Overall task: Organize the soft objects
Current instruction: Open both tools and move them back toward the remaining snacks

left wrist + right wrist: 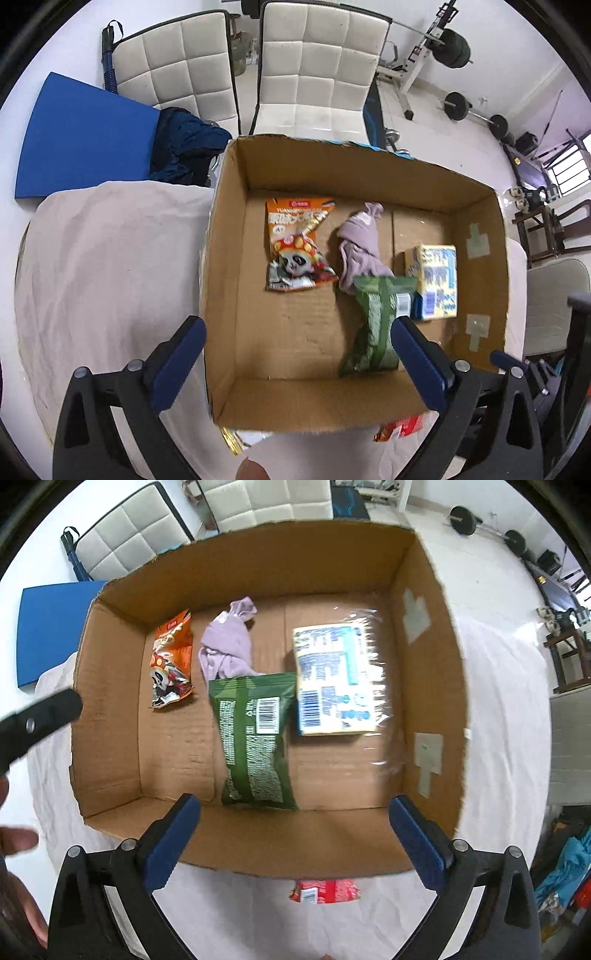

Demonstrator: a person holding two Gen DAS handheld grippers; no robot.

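Cardboard box (pixel 114 716) holds four items; one red packet (pixel 325 890) outside.

The open brown cardboard box (pixel 258 572) has bare floor along its near-left part, in front of the orange panda-print snack bag (pixel 171 661). The crumpled lilac cloth (pixel 227 646), dark green foil packet (pixel 255 738) and plastic-wrapped yellow-and-blue pack (pixel 334 681) crowd the middle and right. A red wrapper (pixel 325 890) lies outside, against the near wall.
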